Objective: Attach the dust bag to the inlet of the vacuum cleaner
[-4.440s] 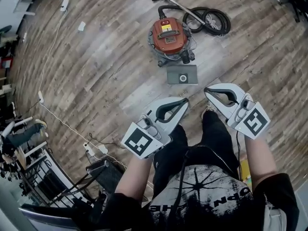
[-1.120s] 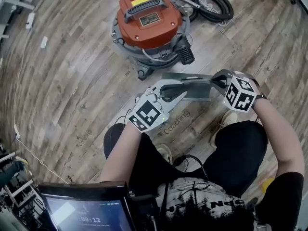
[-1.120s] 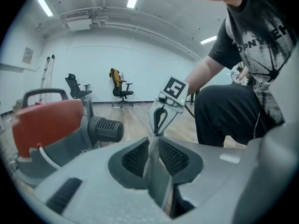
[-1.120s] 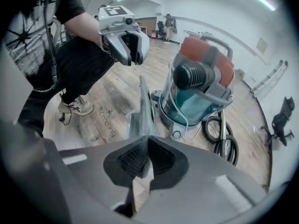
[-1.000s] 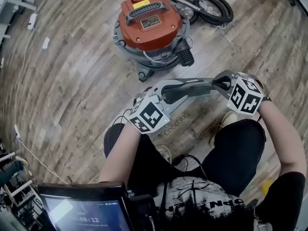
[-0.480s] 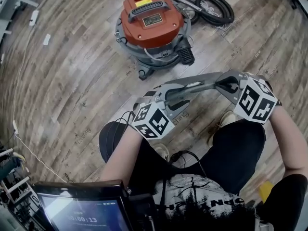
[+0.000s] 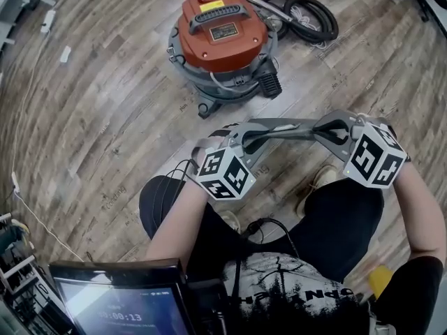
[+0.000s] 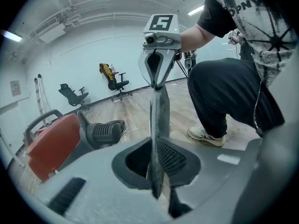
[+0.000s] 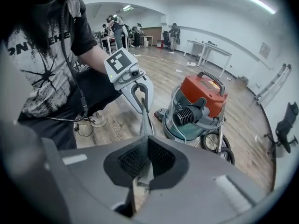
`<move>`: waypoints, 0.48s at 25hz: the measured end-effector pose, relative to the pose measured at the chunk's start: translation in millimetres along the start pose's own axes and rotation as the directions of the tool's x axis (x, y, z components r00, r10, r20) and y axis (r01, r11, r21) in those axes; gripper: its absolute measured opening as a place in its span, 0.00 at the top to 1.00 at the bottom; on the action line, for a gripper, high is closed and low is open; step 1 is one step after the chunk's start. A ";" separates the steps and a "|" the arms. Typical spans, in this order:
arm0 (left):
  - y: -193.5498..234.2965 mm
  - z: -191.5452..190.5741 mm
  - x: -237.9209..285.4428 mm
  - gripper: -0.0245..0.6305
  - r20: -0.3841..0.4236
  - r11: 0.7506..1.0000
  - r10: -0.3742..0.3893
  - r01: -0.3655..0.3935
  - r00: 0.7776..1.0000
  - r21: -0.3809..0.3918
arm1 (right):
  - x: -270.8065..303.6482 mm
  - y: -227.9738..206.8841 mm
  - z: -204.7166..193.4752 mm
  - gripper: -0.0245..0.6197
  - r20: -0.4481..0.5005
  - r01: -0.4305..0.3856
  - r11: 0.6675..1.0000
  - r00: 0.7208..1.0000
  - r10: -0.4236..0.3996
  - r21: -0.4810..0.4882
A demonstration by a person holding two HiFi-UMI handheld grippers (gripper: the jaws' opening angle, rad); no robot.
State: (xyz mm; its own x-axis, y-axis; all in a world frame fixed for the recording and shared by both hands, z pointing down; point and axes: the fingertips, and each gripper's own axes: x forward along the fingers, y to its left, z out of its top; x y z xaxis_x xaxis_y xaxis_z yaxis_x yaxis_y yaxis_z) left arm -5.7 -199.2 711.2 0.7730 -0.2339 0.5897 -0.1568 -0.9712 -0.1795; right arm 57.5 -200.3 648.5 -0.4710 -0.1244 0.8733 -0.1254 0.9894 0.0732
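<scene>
Head view: dust bag (image 7: 286, 127) held up on the vacuum cleaner's (image 7: 222, 37) near side. Left tongs (image 7: 246, 138) have just been closing and pinch its left end, while right tongs (image 7: 323, 127) clamp the right end. Keep it taut and square to the inlet.

Left tongs (image 7: 267, 131) just closing on dust bag (image 7: 293, 126), right tongs (image 7: 319, 127) gripping it

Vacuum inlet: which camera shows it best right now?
The right gripper view: the ribbed black inlet is angled toward the camera, just past the dust bag. The left gripper view shows it side-on. The head view sees it only from above.
</scene>
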 end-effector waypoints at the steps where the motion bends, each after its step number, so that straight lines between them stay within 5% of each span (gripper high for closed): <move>1: 0.4 1.5 0.0 0.92 -0.002 1.000 -0.001 0.001 1.000 -0.001 | -0.3 -0.7 -1.3 0.95 0.001 -0.002 1.000 1.000 0.002 0.003; 12: 22.8 18.8 -21.0 0.92 -0.017 0.999 0.033 -0.033 0.999 -0.018 | 2.4 -16.8 1.3 0.91 0.028 0.026 1.000 0.999 -0.025 -0.017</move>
State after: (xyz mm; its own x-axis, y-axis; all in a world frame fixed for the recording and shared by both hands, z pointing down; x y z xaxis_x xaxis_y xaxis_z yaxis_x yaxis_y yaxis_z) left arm -14.0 -215.6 679.9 0.7568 -0.2667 0.5967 -0.1935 -0.9635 -0.1851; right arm 57.4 -217.3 648.7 -0.4917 -0.1514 0.8575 -0.1226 0.9870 0.1040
